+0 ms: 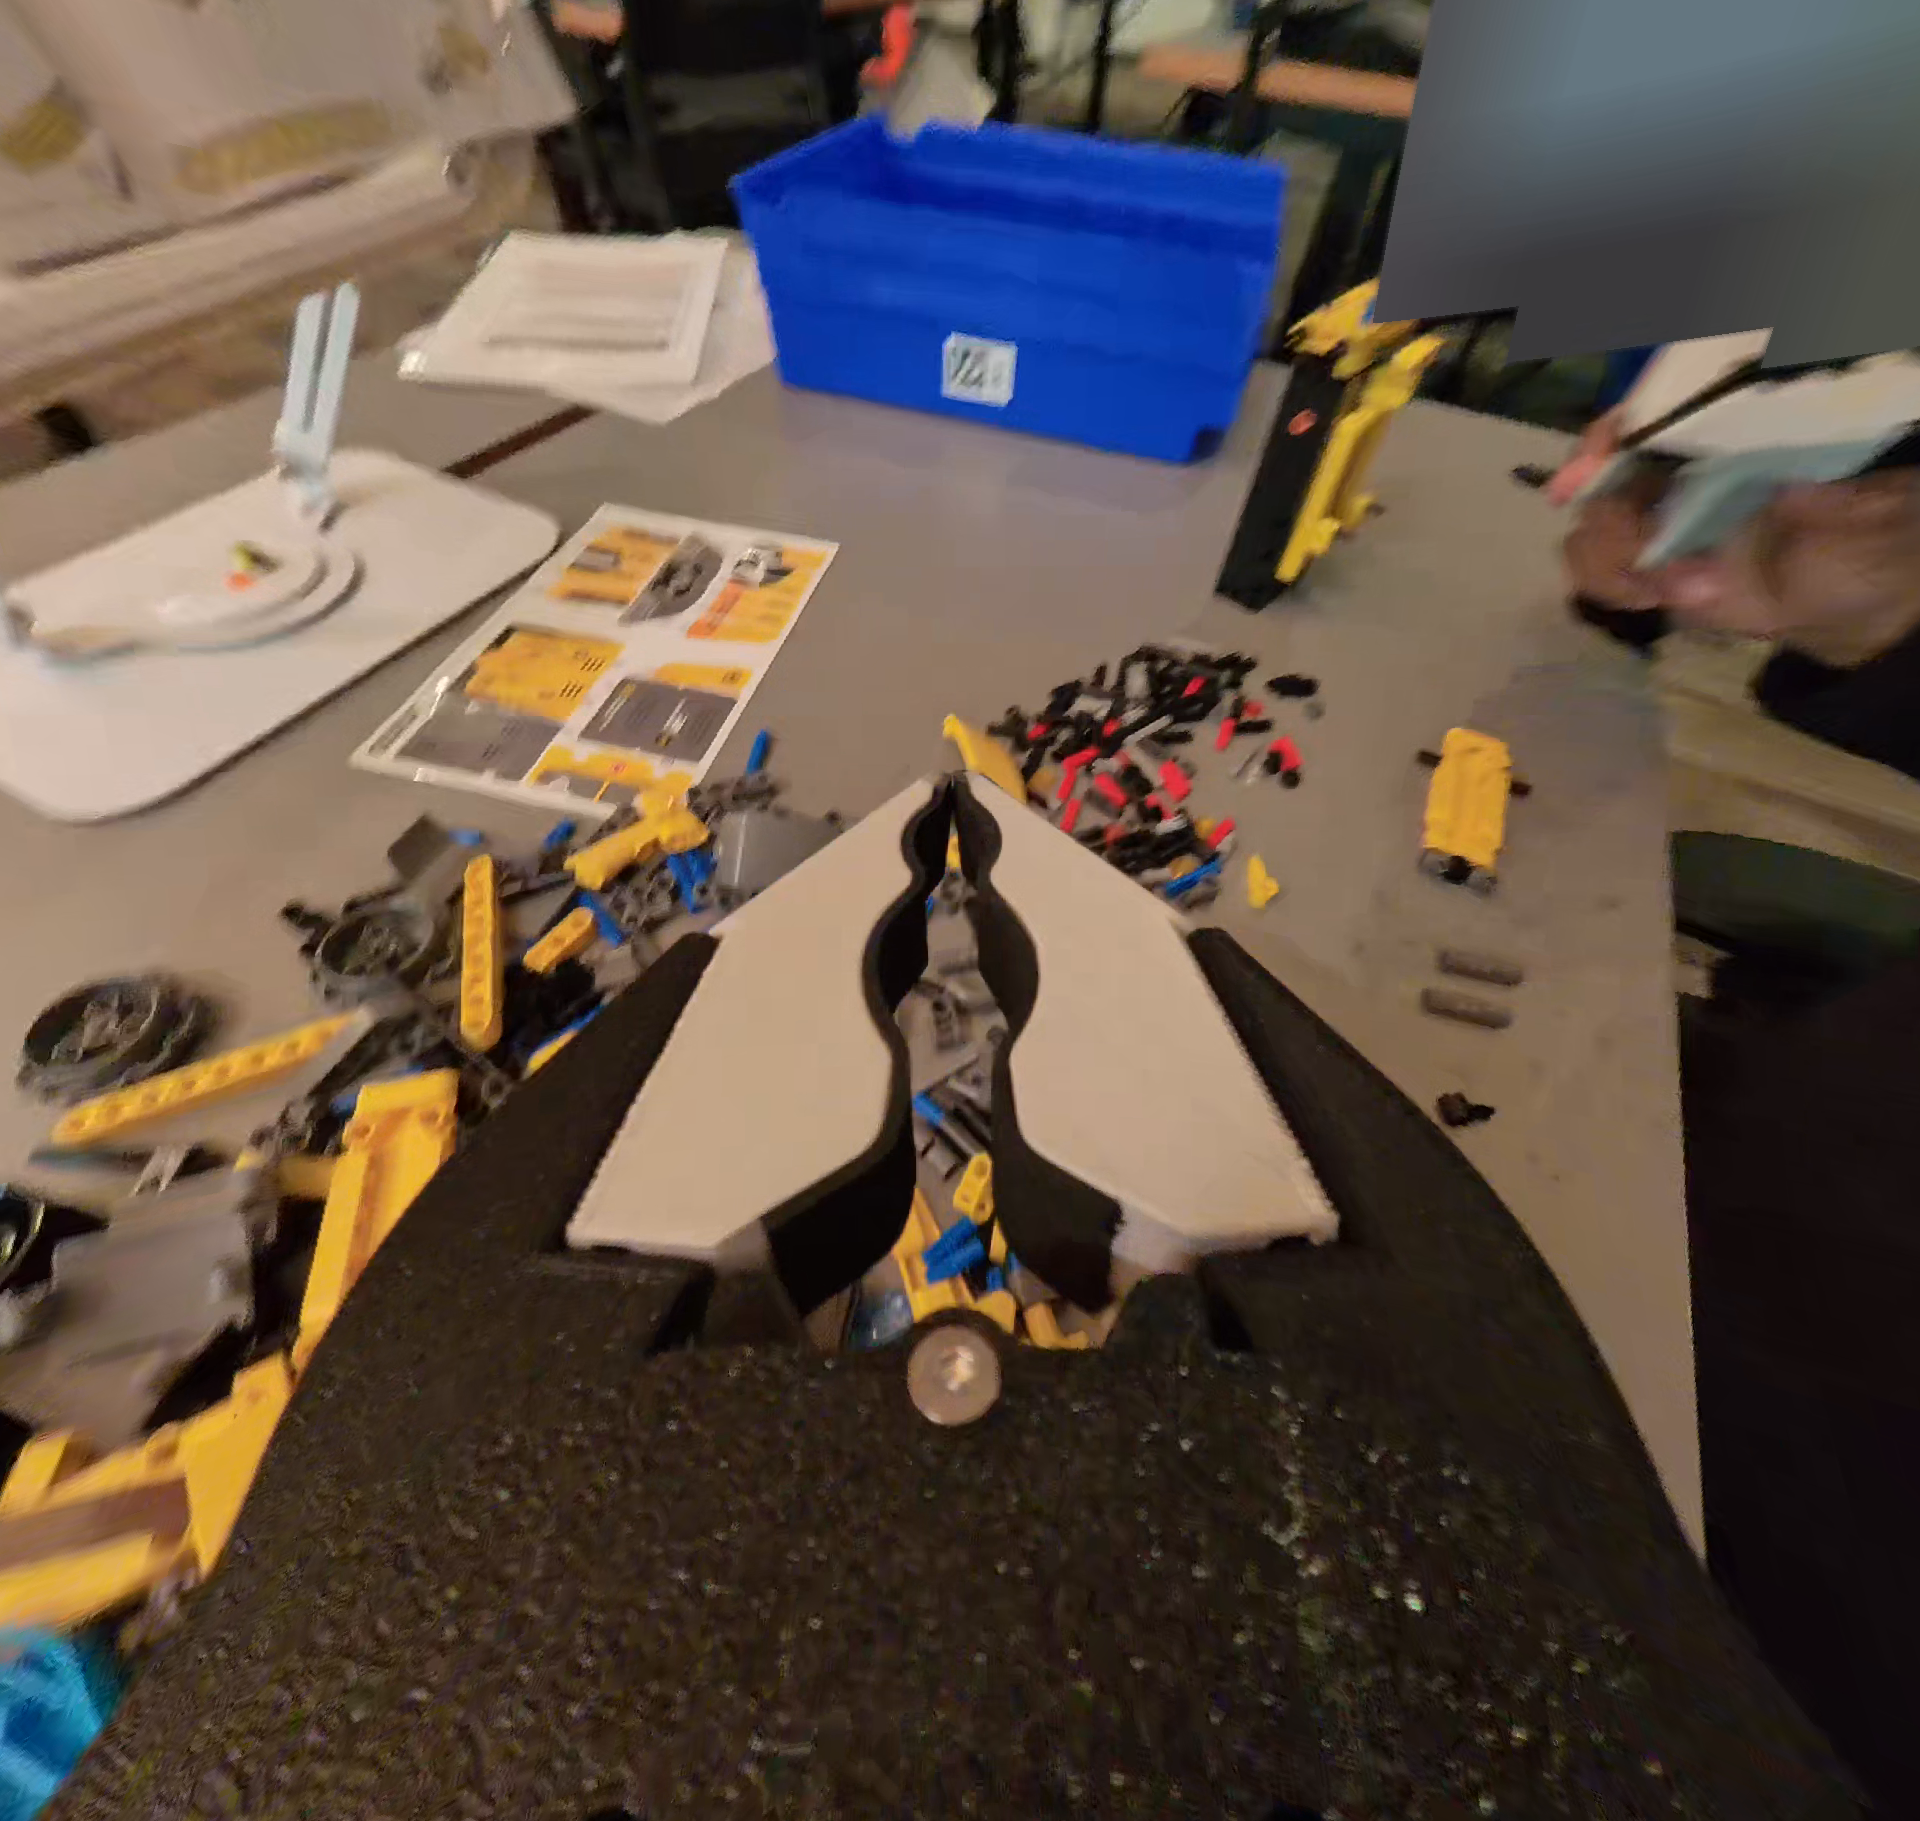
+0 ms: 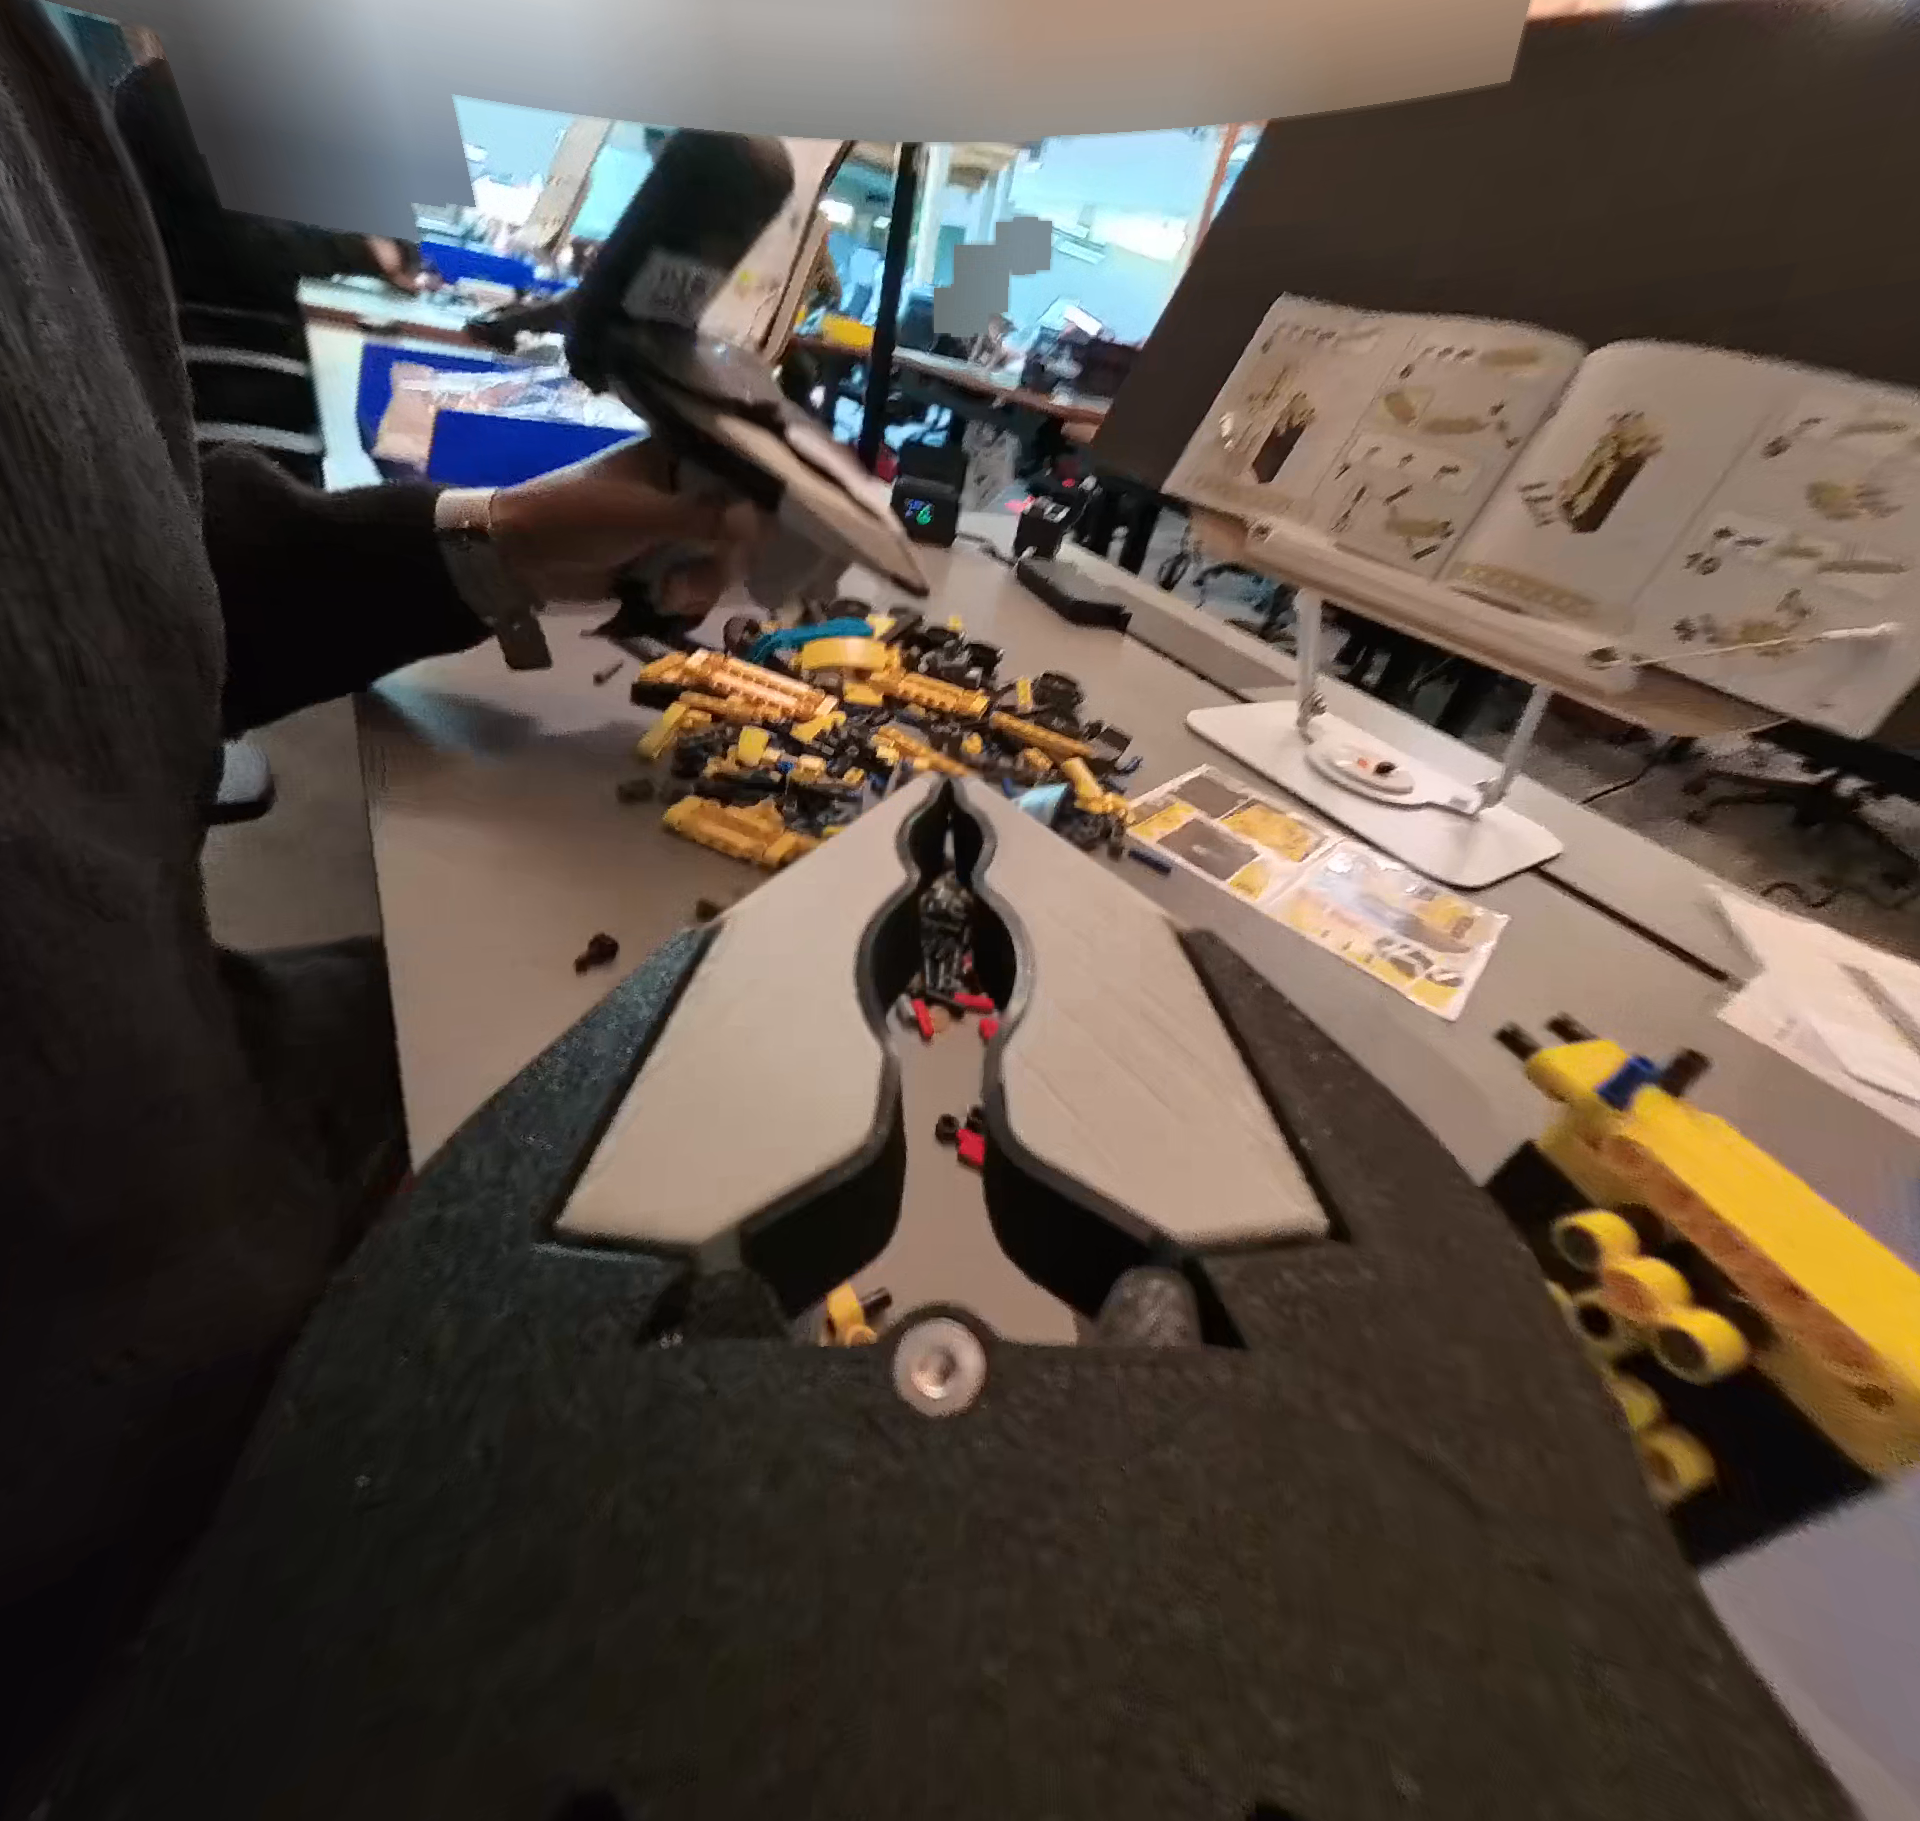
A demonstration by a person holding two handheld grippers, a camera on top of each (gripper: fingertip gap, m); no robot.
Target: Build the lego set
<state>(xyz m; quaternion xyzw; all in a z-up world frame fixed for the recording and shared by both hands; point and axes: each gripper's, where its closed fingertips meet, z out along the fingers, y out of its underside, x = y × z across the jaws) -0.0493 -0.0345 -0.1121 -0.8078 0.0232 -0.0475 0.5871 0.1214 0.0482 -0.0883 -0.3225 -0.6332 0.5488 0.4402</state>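
Left gripper hangs over the near pile of yellow bricks on the grey table, fingertips pressed together and nothing visible between them; through the gap lower down only loose blue pins and grey bits on the tabletop show. Right gripper likewise has its tips meeting with no piece caught, held above the scatter of small black and red pins, with a yellow built block just beside it at its right. Both views are smeared, so the tools look to be in motion. Risk, as judged: a sweep this low over loose parts could knock pins or beams off the near table edge, or bury small pieces deeper in the heap. Closed tips coming down on a pile would scatter it rather than take anything. Farther out, the sticker sheet lies flat beside the bricks and could be dragged or creased by a passing finger. Beyond it the white book stand carries an open instruction book; a wide swing could jolt it. Blue bin sits at the far edge, well apart
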